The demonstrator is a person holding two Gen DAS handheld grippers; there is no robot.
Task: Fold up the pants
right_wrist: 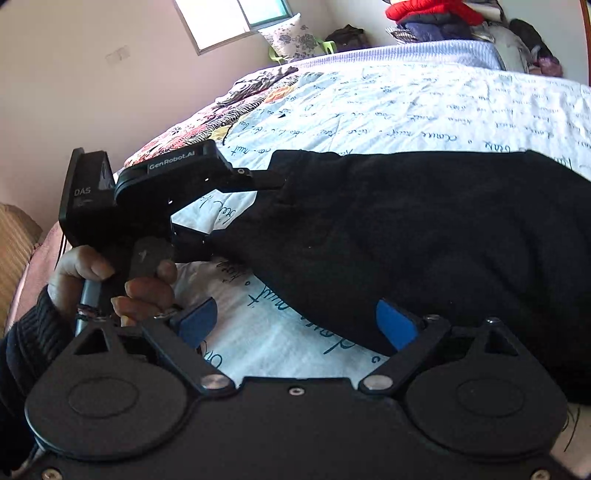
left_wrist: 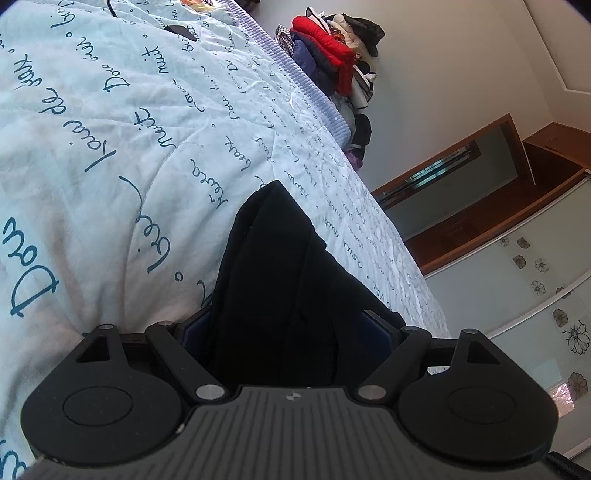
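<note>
Right wrist view, far left: a person's hand in a dark knit sleeve grips the handle of the left gripper, which reaches in from the left, its upper finger lying on the near end of the black pants. Left wrist view: the left gripper has its blue pads spread wide on either side of a bunched fold of the pants; cloth fills the gap between them, but whether the pads press on it cannot be told. Centre of the right wrist view: the pants lie stretched across the pale blue quilt with dark script lettering, running from centre-left to the right edge. Bottom of that view: the right gripper stands spread apart, bare quilt between its blue pads, the right pad at the hem of the pants. Upper right: a pile of clothes, red on top, beyond the bed.
</note>
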